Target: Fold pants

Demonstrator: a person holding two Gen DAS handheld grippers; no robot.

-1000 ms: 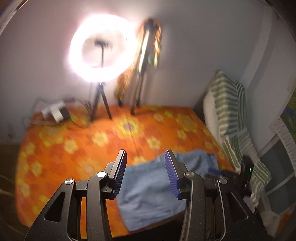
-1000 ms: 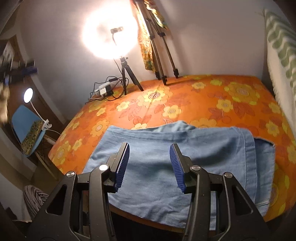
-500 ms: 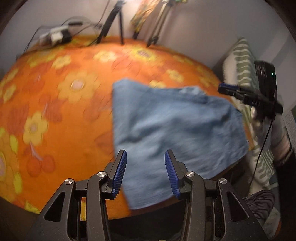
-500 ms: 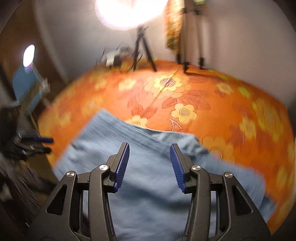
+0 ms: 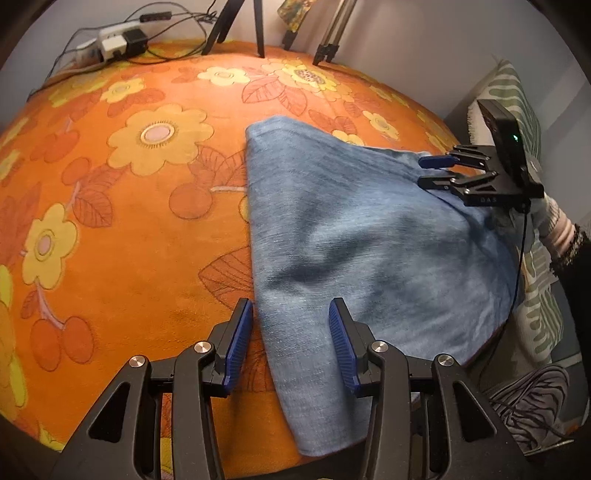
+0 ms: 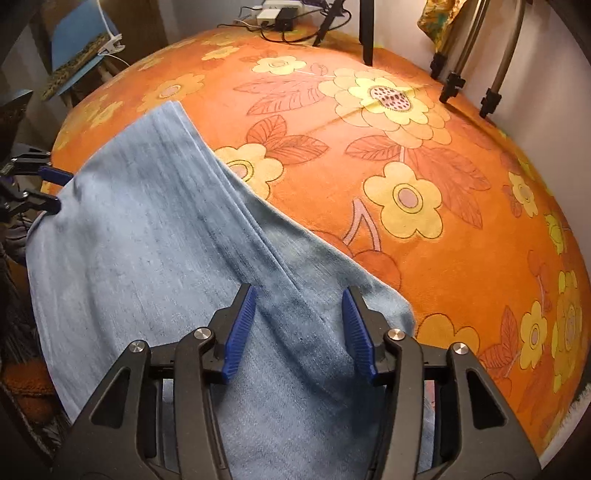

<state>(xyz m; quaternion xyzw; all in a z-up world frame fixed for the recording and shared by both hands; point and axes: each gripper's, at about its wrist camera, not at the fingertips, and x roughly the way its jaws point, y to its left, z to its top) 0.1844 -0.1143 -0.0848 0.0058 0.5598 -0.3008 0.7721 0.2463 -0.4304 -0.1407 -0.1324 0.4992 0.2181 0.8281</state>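
A folded pair of light blue denim pants [image 5: 369, 236] lies on a bed covered by an orange bedspread with yellow flowers [image 5: 129, 177], filling the lower centre and right of the left wrist view and the lower left of the right wrist view. The left claw [image 5: 291, 345], at the bottom centre of its own frame, stands spread over the near left edge of the pants, its blue ribbed pads [image 5: 239, 341] clear of the cloth. The right claw [image 6: 299, 328], at the bottom centre of its frame, is opening, its jaws straddling a ridge of folded denim that runs diagonally between them without being pinched. In the left wrist view the right claw shows at the right edge, above the far corner of the pants. Black tripod legs [image 5: 236, 26] and a white power strip with cables [image 5: 110, 44] sit along the top of the frame by the wall
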